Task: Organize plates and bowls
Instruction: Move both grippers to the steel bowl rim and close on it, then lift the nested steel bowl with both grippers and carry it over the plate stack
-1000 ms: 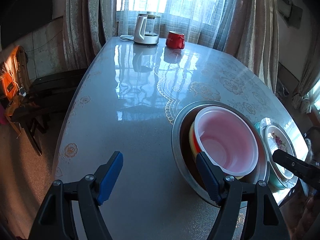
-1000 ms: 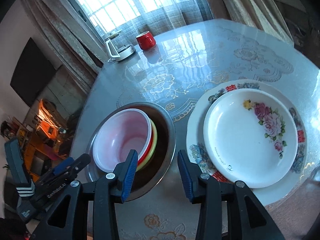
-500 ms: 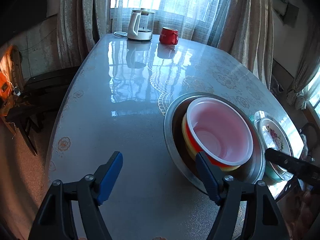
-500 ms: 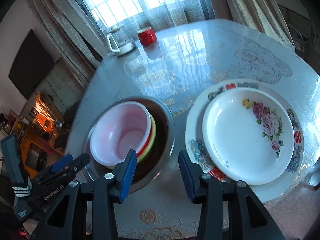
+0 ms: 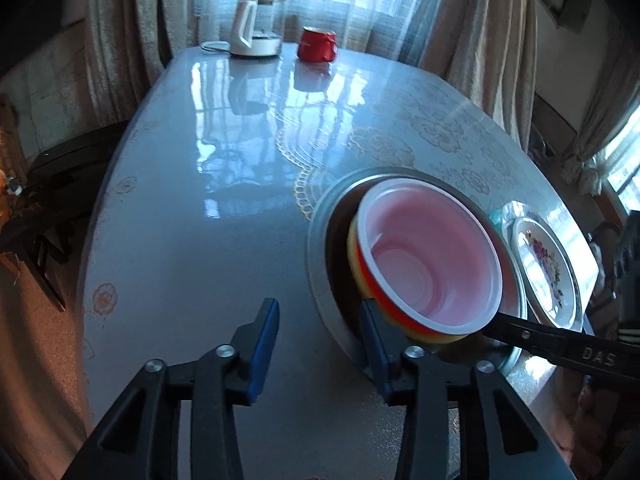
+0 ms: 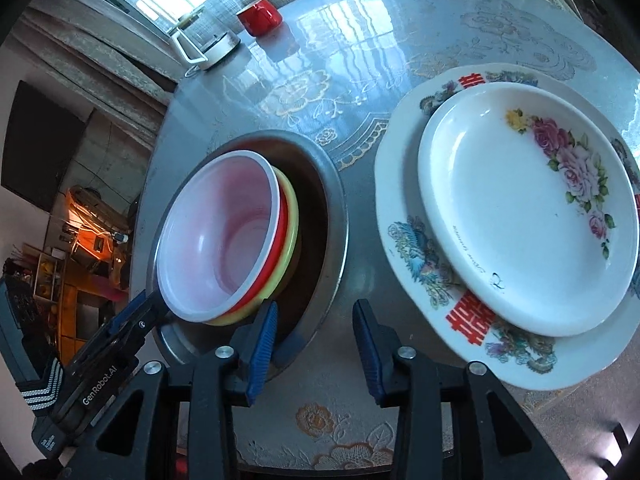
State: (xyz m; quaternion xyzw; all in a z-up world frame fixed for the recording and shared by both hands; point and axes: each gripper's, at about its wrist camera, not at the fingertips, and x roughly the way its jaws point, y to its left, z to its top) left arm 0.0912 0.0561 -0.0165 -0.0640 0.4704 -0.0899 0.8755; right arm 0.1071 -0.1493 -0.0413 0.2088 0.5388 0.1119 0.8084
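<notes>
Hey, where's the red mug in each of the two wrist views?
Left wrist view: the red mug stands top centre, at the table's far end, right of the white kettle.
Right wrist view: the red mug sits upper left, right of the kettle.
Shared landmark: the kettle by the window.

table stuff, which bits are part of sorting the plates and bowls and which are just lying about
Part of the job:
- wide metal bowl
- stacked pink, red and yellow plastic bowls inside it
- small white rose-pattern plate
- large white plate with red characters beneath it

Just lying about:
- red mug
- white electric kettle
</notes>
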